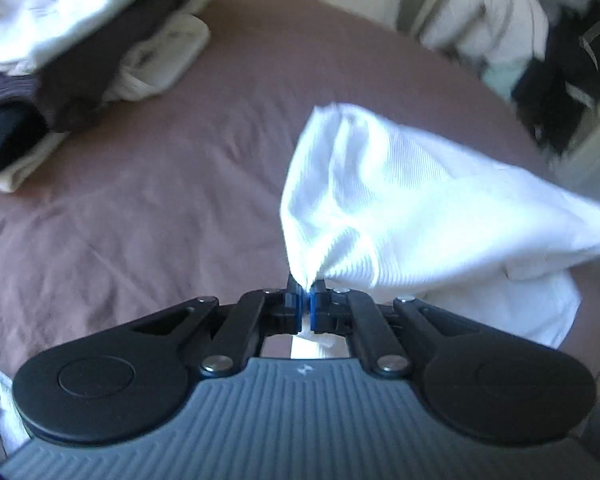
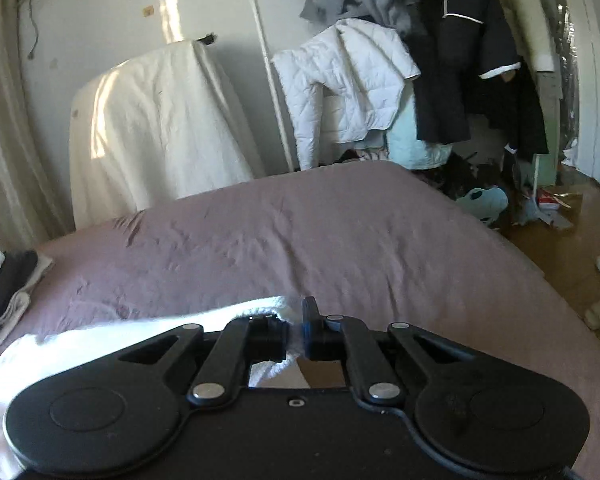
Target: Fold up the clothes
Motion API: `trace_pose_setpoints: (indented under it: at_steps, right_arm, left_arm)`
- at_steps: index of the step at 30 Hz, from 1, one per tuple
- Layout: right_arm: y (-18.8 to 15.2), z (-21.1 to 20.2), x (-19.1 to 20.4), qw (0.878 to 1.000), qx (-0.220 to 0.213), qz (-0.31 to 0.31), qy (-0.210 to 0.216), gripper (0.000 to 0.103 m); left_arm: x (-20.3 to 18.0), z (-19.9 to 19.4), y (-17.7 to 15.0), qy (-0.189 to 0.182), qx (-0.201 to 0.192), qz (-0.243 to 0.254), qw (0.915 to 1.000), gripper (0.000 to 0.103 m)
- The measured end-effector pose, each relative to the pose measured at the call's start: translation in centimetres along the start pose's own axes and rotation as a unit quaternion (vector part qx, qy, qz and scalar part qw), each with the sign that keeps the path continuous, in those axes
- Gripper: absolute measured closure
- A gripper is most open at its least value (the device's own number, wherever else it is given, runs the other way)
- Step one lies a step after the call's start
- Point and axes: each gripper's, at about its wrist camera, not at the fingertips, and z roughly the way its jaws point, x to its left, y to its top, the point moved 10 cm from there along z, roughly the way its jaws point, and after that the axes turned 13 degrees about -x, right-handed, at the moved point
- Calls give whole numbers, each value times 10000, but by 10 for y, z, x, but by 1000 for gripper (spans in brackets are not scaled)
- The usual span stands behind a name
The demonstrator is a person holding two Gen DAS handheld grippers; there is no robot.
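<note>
A white garment (image 1: 400, 208) hangs lifted above the mauve bed sheet (image 1: 160, 200). My left gripper (image 1: 307, 290) is shut on a bunched corner of it, and the cloth fans out up and to the right. In the right wrist view the same white garment (image 2: 100, 344) runs off to the left. My right gripper (image 2: 296, 334) is shut on its edge, with cloth pinched between the pads. The stretch of garment between the two grippers is partly hidden by the gripper bodies.
A stack of folded clothes (image 1: 60, 60), white, brown and black, lies at the bed's far left; it also shows in the right wrist view (image 2: 8, 292). Beyond the bed (image 2: 340, 232) are a cloth-covered object (image 2: 160, 128), hanging jackets (image 2: 352, 80) and a cluttered wooden floor (image 2: 560, 232).
</note>
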Motion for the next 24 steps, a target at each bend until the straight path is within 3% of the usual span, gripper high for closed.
trace_pose_setpoints:
  at_steps: [3,5,7,9,11,13,15,16,20,24]
  right_arm:
    - [2,26,17,9997,46,-131,204,96]
    - [14,62,30,9987,160,-312,371,96]
    - [35,109,44,9973,278,-513,438,96]
    - [70,167,52,9973,293,-664,119,96]
    - [104,220,63,9960,299,-822,-165,96]
    - [131,257,82,9940,276,-1007,-325,96]
    - [158,293,100,9914,253,-1191,-486,96]
    - [167,311,109,9899,280,-1273,-557,96]
    - [160,375,140,9788,584,-1861,-617,96]
    - [101,410,149,9557,662,-2831,-464,96]
  left_arm:
    - [-11,32,27,-150,115,92,9998,100]
    - [-18,57,71,8,-184,832,9964,100]
    - [-24,89,131,269,-482,1503,9871,100]
    - [-28,125,194,432,-551,1579,9850,100]
    - [-23,168,244,920,-225,1557,9832,100]
    - [-10,208,278,1325,181,1092,9850,100]
    - [-3,234,298,1324,427,162,9901,100]
    - [-4,245,306,1311,437,-60,9904,100]
    - [-16,292,310,1376,263,218,9899,100]
    - [-6,334,273,1435,211,582,9877,100]
